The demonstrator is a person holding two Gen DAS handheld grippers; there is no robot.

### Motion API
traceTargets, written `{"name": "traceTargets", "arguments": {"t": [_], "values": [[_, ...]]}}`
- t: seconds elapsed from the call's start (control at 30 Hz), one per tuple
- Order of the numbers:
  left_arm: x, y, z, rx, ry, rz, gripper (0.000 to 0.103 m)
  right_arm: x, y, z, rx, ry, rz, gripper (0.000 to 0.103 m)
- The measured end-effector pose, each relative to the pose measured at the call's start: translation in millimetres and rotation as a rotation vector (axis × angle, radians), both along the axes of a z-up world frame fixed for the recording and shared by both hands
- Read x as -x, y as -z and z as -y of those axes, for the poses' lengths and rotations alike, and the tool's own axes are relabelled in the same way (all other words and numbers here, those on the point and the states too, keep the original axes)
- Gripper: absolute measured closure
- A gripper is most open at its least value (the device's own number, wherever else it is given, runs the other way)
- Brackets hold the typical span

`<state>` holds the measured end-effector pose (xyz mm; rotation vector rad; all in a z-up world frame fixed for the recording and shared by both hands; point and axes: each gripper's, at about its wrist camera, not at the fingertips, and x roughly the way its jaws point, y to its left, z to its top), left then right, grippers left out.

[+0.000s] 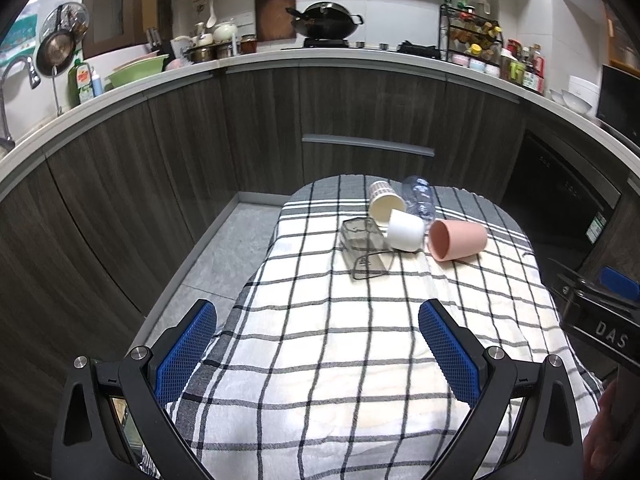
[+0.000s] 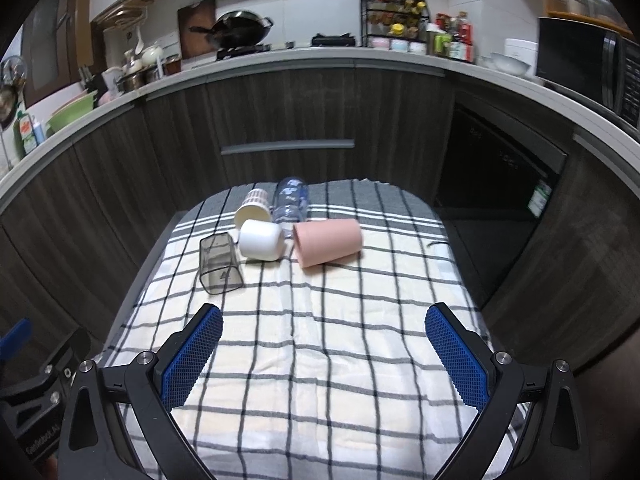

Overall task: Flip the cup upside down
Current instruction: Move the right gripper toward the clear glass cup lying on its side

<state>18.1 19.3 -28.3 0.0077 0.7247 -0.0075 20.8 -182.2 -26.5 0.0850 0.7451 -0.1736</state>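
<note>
Several cups lie on their sides at the far end of a checked cloth (image 1: 340, 360) (image 2: 320, 360): a pink cup (image 1: 458, 240) (image 2: 328, 242), a white cup (image 1: 406, 230) (image 2: 262, 240), a smoky clear square cup (image 1: 364, 250) (image 2: 219, 264), a cream striped paper cup (image 1: 385, 200) (image 2: 253, 208) and a clear bluish cup (image 1: 420, 198) (image 2: 291, 200). My left gripper (image 1: 318, 320) is open and empty over the near cloth, well short of the cups. My right gripper (image 2: 324, 322) is open and empty too, likewise near.
Dark wood cabinets (image 1: 200, 152) and a curved counter (image 1: 320, 58) with a wok (image 1: 328, 20), bowls and bottles stand behind the table. Grey floor (image 1: 224, 248) lies to the left. The right gripper's body (image 1: 600, 312) shows at the left view's right edge.
</note>
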Motion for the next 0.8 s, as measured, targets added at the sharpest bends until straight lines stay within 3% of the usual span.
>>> {"name": "traceTargets", "arguments": {"t": [0.3, 0.8], "values": [[-41.8, 19.7, -28.0, 0.019, -0.072, -0.005, 0.0, -75.4, 24.6, -32.0, 0.02, -0.127, -0.125, 0.001], [-123.0, 69.2, -57.9, 0.031, -0.071, -0.075, 0.0, -188.1, 77.6, -88.9, 0.069, -0.27, -0.293, 0.001]]}}
